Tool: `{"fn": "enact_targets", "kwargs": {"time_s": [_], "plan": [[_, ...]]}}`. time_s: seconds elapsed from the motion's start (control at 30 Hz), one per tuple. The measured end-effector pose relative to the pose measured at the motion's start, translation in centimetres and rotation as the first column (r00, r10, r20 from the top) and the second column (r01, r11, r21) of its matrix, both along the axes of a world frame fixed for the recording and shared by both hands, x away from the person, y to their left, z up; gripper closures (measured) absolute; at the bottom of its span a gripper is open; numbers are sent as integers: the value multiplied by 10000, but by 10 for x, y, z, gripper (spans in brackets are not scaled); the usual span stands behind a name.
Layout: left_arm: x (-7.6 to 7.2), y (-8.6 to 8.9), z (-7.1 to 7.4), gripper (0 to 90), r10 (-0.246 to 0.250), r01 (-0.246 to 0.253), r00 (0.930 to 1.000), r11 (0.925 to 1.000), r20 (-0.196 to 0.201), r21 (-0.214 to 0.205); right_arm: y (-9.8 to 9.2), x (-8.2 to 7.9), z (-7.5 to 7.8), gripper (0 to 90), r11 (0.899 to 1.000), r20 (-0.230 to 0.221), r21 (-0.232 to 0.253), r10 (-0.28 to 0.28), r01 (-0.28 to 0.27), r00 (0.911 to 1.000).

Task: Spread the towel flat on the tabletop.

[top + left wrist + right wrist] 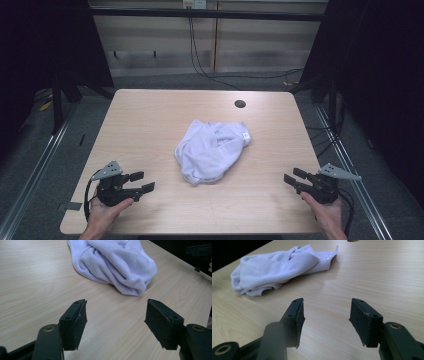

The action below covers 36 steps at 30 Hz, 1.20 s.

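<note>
Pale wood-grain tabletop [150,125] carried crumpled white terry-cloth towel [212,149] at centre. Left hand-held gripper [141,182] and right hand-held gripper [294,176] both released, empty, parked well apart near front corners. Looked like pre-grab stage; next move probably needed reaching in for towel's edges.

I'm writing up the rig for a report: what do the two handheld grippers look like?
Both are black. The left gripper and the right gripper each carry a light grey three-cornered plate on top and trail a black cable. Each has two fingers shaped as flat rectangular blocks with dark pads on the inner faces, small screw holes along the edges and brass-coloured pivots at the base. No sleeves are visible.
</note>
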State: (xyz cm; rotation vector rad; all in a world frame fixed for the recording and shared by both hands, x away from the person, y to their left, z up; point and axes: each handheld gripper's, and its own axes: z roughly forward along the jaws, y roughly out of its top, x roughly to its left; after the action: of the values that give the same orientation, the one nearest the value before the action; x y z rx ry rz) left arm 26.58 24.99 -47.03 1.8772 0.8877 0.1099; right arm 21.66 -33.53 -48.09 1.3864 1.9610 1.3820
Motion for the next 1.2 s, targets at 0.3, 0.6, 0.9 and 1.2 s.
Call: {"fn": "enact_targets", "kwargs": {"time_s": [0.3, 0.6, 0.9, 1.2], "plan": [[11, -3, 0, 335, 413, -416, 9991, 9989, -103, -217, 26, 3, 3, 396, 9904, -729, -103, 1365, -1376, 9879], [8, -7, 3, 322, 127, -130, 9996, 9998, 233, 126, 83, 15, 11, 345, 9594, -600, -1373, 2403, -2465, 9688], [12, -10, 3, 328, 90, -94, 9997, 9998, 225, 165, 132, 71, 10, 267, 9363, -1066, -1126, 3215, -3327, 9409], [12, -7, 0, 327, 157, -160, 9997, 9997, 191, 163, 179, 146, -20, 223, 9207, -1724, -1246, 3471, -3699, 9218]]}}
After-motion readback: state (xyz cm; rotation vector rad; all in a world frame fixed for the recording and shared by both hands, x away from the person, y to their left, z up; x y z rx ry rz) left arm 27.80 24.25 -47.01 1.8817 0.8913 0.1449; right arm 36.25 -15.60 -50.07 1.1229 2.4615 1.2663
